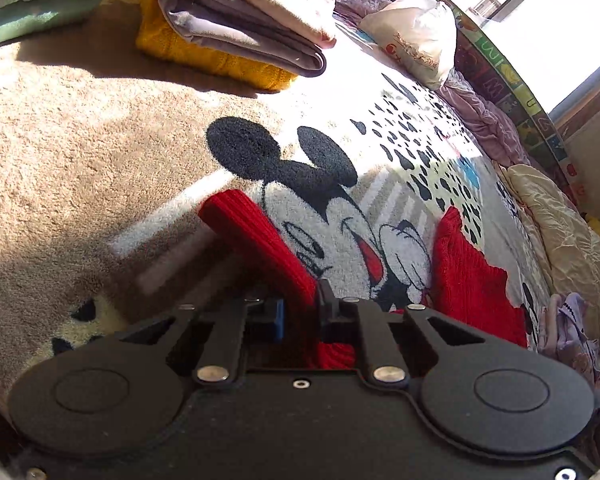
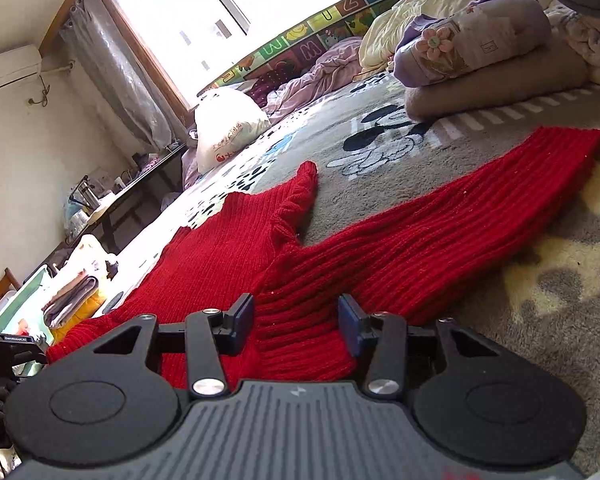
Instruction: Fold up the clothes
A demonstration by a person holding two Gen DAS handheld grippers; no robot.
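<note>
A: Where does the red ribbed knit sweater [image 2: 380, 236] lie?

B: Spread on the plush cartoon-mouse blanket [image 1: 80, 152] covering the bed, one sleeve stretched toward a folded beige blanket roll [image 2: 496, 88].

A: And the left gripper [image 1: 300, 308]?

B: Its fingers are pinched shut on a red sleeve that runs up between them to its cuff.

A: The right gripper [image 2: 296, 320]?

B: Fingers partly apart, low over the sweater, with a ridge of knit between them; the blue pads [image 2: 350, 330] do not press it.

A: Behind?

B: A stack of folded clothes [image 1: 236, 24], mustard knit at the bottom, and a white plastic bag [image 1: 416, 36] near the window.
</note>
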